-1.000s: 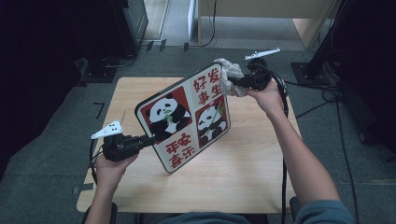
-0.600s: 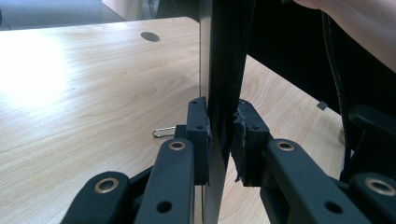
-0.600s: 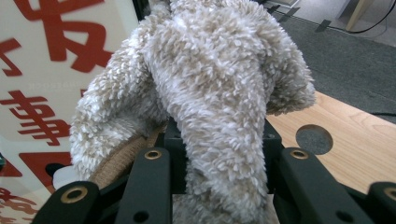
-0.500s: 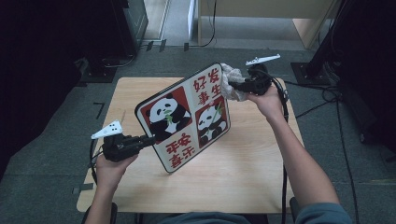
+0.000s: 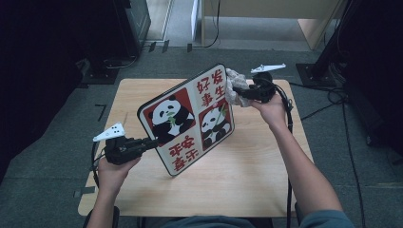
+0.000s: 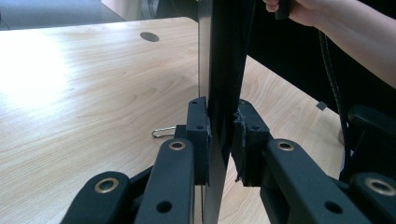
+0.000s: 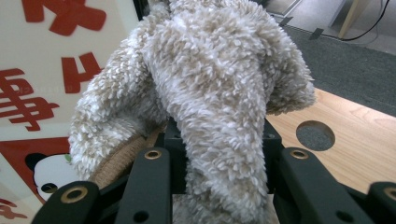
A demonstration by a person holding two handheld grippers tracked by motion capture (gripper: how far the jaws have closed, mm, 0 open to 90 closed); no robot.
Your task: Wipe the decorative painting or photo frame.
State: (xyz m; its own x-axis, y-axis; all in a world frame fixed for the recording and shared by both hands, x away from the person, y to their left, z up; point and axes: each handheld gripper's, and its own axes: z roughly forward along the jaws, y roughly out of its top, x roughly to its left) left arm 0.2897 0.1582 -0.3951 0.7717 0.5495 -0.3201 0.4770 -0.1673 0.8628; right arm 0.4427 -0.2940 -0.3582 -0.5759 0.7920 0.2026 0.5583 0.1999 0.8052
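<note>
Your left gripper [image 5: 151, 142] sits low at the near left, pointing level toward the right, its fingers [image 6: 198, 135] clamped tight on a thin edge. Your right gripper [image 5: 237, 92] is held higher at the far right, forearm stretched forward, wrist bent so it points left, fingers [image 7: 170, 158] pinched shut on something fluffy.

Wooden table [image 5: 142, 99], paper clip [image 6: 162, 132], grey floor [image 5: 57, 137]

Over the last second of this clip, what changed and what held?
The right gripper, shut on the fluffy cloth, slid slightly down along the panda board's upper edge, toward the person. The left gripper stayed clamped on the board's lower corner, and the board kept its tilt above the table.
</note>
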